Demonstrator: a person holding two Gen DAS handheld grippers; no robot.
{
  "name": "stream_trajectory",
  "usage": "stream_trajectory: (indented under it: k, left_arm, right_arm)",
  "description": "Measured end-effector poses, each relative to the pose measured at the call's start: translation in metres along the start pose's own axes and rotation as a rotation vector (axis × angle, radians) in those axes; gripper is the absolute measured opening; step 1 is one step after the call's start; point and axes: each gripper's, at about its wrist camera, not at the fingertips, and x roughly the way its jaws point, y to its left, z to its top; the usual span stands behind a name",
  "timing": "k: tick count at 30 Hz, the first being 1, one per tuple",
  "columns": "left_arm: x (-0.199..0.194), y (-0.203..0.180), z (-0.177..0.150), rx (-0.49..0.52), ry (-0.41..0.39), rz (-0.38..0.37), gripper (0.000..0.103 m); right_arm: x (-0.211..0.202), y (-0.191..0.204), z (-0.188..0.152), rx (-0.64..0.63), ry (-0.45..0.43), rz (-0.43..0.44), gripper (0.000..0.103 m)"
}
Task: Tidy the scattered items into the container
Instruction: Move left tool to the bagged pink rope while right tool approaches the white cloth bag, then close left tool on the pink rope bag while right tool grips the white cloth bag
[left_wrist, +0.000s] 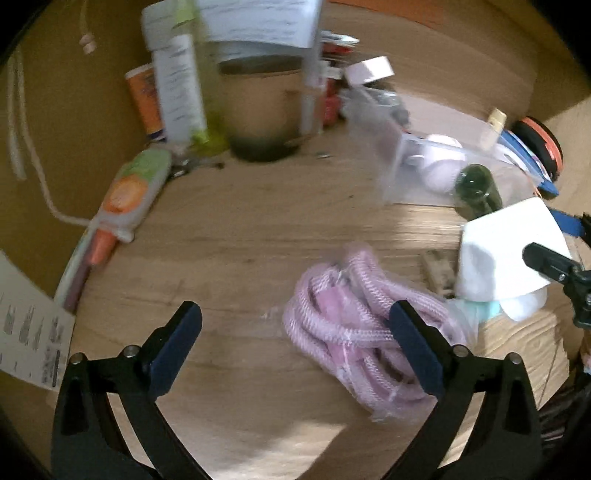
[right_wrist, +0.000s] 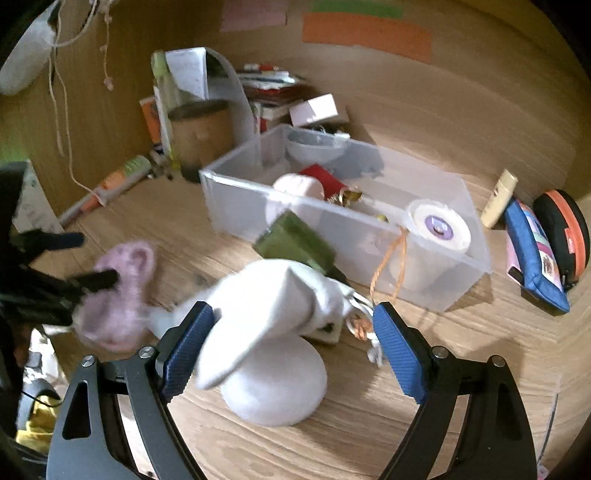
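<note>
White cloth (right_wrist: 266, 317) between spread jaws of right gripper (right_wrist: 295, 343), touching only its left pad, lying on desk (right_wrist: 369, 424), pink bagged cord (left_wrist: 351, 325) by left gripper (left_wrist: 295, 332), jaws wide open, clear container (right_wrist: 424, 280) near desk's back edge, holding tape roll (right_wrist: 437, 227).

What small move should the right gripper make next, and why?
Probably ease the right gripper forward and close on the white cloth item. Its jaws are open and the cloth sits between them, touching the left pad, ungrasped. The clear container lies just beyond. Motion blur makes the contact uncertain.
</note>
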Motion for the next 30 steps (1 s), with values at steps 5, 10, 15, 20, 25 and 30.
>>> stream_trajectory:
  k: [5,10,15,20,25,30]
  left_arm:
    - [-0.004,0.016,0.000,-0.003,-0.011,0.088,0.103]
    - [-0.004,0.026,0.005,-0.081,0.015,0.077,0.103]
    - [-0.006,0.016,0.006,-0.164,0.022,-0.016,0.103]
    - [0.006,0.005,0.010,-0.191,0.103,-0.087,0.103]
    - [0.008,-0.010,0.017,-0.164,0.105,-0.068,0.103]
    - [0.017,-0.027,0.022,-0.099,0.093,-0.042,0.103]
  right_arm:
    - [0.000,-0.017,-0.006,0.039,0.012,-0.002,0.090]
    - [-0.002,-0.027,-0.009,0.084,0.026,-0.005,0.090]
    - [-0.003,-0.016,-0.005,0.071,0.010,0.004,0.090]
    - [0.000,-0.003,-0.003,0.052,0.004,0.046,0.090]
    - [0.009,0.009,-0.001,0.033,0.018,0.073,0.090]
    - [0.024,0.014,0.001,0.024,0.033,0.063,0.090]
